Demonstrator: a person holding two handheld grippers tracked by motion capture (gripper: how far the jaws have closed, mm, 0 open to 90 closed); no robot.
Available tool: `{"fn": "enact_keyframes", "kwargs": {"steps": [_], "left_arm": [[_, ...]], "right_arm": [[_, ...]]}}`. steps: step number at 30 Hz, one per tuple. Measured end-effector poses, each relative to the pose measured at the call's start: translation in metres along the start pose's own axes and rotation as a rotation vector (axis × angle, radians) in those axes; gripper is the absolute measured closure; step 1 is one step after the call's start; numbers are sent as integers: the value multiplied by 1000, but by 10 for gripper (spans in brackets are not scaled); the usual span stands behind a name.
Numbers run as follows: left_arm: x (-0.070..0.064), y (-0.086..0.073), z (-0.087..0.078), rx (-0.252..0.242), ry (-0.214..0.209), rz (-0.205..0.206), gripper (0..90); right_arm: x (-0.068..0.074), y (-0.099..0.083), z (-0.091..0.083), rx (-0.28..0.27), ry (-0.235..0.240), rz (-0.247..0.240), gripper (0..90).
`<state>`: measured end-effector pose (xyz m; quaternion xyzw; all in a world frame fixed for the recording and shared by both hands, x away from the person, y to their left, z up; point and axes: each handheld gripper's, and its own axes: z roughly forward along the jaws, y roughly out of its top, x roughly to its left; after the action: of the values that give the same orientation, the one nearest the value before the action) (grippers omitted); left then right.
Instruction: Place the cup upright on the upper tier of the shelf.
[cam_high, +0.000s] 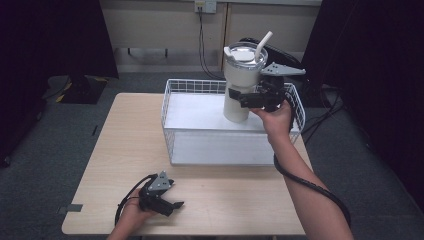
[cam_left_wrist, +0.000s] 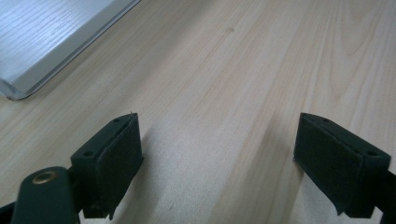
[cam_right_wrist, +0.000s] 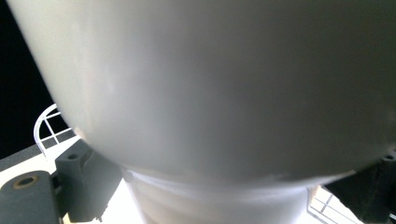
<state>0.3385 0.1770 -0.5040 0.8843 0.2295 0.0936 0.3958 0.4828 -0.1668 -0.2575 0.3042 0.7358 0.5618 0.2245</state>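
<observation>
High view: even, soft overhead light; table (cam_high: 125, 150) evenly lit, corners of the room dark. Left gripper view sharp on the wood grain — pads (cam_left_wrist: 112, 163) cast soft shadows. Right gripper view: tumbler (cam_right_wrist: 224, 93) blurred, out of focus — basket floor glares white.

A light wooden table (cam_high: 125, 150) carries a white wire basket (cam_high: 172, 120) at its far right

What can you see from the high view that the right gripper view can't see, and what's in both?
High view alone: the tumbler's lid and straw, the wooden table, and the left hand-held gripper resting open on it.
Right gripper view alone: a close look at its own black pads on either side of the cup.
Both: the white tumbler held by the right hand-held gripper over the white wire basket.
</observation>
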Motion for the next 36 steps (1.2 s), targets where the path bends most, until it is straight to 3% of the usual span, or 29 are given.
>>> {"fn": "enact_keyframes", "kwargs": {"steps": [16, 28, 36], "left_arm": [[0, 0, 0, 1, 5, -4, 146], [0, 0, 0, 3, 5, -4, 147], [0, 0, 0, 1, 7, -4, 147]], "right_arm": [[1, 1, 0, 19, -5, -2, 85], [2, -4, -1, 4, -16, -5, 86], [3, -12, -3, 36, -29, -32, 94]]}}
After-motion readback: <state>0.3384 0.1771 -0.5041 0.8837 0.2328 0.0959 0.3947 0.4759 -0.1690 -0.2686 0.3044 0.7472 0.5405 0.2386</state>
